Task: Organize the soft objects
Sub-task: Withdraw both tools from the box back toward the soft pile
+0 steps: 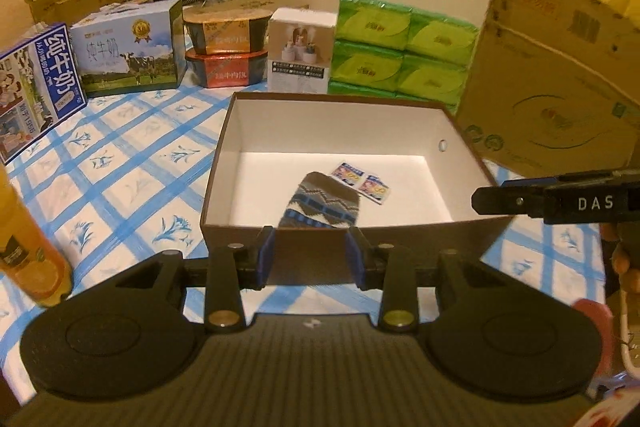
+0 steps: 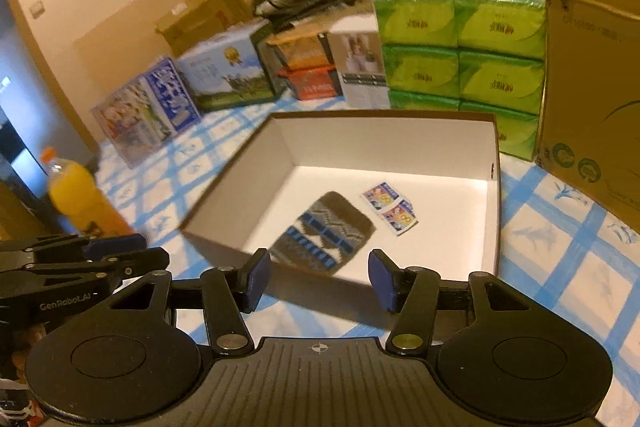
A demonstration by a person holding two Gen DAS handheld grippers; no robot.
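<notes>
Left wrist view, from left to right: orange plastic juice bottle [image 1: 28, 247] at the edge of the blue-checked worktop [image 1: 120, 163], then a row of printed milk cartons [image 1: 128, 51] at the back, then the open brown cardboard box with white inside [image 1: 224, 163] in the middle. Inside the box, near its front wall, a grey and blue patterned knitted sock [image 1: 320, 205], lying flat; just beside it on the right, two small printed paper packets [image 1: 362, 181]. Further right, stacked green tissue packs [image 1: 404, 47] and a large tilted brown carton [image 1: 560, 75].

Left gripper [image 1: 310, 255] just in front of the box, jaws open moderately, holding nothing. Right gripper [image 2: 318, 277] also before the box front, jaws open wider, empty too.

Judging by this: one soft thing already put away in the box, much room left inside. No other loose soft object visible on the worktop, so impossible to tell how much remains.
</notes>
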